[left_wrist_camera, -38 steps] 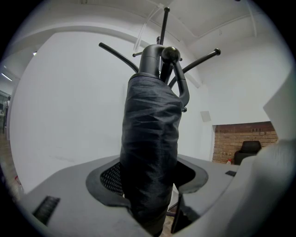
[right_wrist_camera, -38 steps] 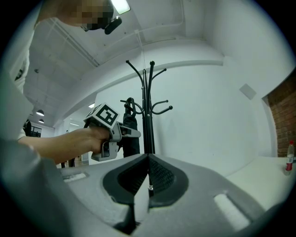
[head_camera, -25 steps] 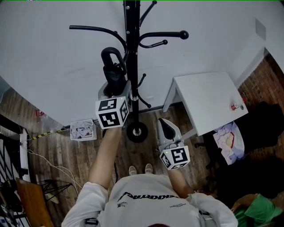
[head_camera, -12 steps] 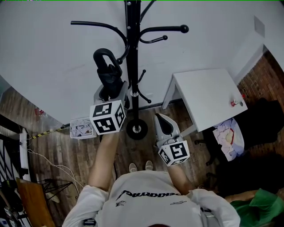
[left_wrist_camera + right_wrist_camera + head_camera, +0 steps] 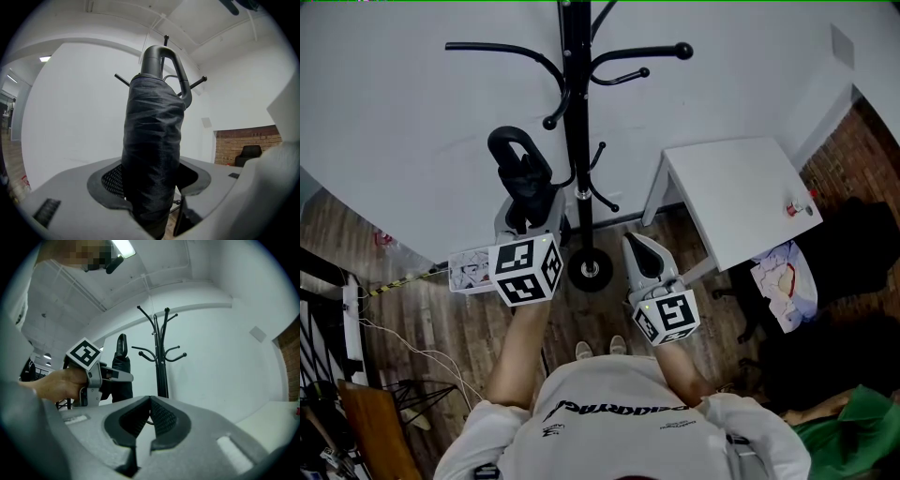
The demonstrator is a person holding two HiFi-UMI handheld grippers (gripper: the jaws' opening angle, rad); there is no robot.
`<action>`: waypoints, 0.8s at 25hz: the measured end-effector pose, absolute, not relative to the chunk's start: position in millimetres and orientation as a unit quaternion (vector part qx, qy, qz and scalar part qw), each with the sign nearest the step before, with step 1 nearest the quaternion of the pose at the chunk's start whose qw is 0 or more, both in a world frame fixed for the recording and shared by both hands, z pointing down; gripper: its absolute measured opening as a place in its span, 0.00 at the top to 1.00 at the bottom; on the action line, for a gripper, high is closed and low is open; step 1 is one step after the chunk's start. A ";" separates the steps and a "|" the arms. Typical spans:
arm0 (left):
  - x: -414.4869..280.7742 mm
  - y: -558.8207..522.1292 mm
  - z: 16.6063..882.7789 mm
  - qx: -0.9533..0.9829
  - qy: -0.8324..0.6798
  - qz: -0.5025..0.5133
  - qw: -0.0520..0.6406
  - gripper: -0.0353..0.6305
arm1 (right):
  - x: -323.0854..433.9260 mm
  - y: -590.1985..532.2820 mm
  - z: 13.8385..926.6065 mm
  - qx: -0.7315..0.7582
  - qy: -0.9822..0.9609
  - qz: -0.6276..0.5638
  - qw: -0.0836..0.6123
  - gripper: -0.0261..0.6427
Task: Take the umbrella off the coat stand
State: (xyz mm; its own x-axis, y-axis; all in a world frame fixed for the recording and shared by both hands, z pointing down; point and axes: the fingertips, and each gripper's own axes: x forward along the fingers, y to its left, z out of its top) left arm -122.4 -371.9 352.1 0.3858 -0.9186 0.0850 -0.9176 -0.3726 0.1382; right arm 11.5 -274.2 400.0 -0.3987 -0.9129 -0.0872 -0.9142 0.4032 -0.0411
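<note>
A folded black umbrella (image 5: pixel 528 180) with a loop handle (image 5: pixel 512 149) stands upright in my left gripper (image 5: pixel 529 204), which is shut on its fabric body (image 5: pixel 152 150). The umbrella hangs apart from the black coat stand (image 5: pixel 575 141), left of its pole and below its left hook arm (image 5: pixel 502 51). My right gripper (image 5: pixel 639 251) hovers right of the stand's round base (image 5: pixel 589 270), its jaws closed together on nothing (image 5: pixel 150 401). The right gripper view shows the coat stand (image 5: pixel 161 357) ahead, with the umbrella (image 5: pixel 121 363) to its left.
A white table (image 5: pixel 741 178) stands to the right of the stand against the white wall, with a small red-topped item (image 5: pixel 796 208) on it. A small box (image 5: pixel 472 273) sits on the wood floor at left. Cables and frames lie at the far left.
My left gripper has carried the umbrella left and back from the pole, so its handle now sits clear of the hook arm. The right gripper has barely shifted.
</note>
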 end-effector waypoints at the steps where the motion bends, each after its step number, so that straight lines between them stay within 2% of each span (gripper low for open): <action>1: -122.4 -368.3 353.0 0.828 -0.554 -0.005 0.080 0.55 | 10.6 -273.2 399.2 -0.546 0.836 0.008 0.048 0.96; 20: -106.6 -319.3 390.7 0.832 -0.548 -0.018 0.083 0.55 | 11.5 -262.4 402.2 -0.546 0.837 0.013 0.042 0.96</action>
State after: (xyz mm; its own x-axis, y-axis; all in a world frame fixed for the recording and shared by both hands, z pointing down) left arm -106.6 -319.3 390.7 0.3998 -0.9146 0.0604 -0.9086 -0.3867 0.1575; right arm 11.5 -262.4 402.2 -0.4004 -0.9124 -0.0848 -0.9146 0.4036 -0.0241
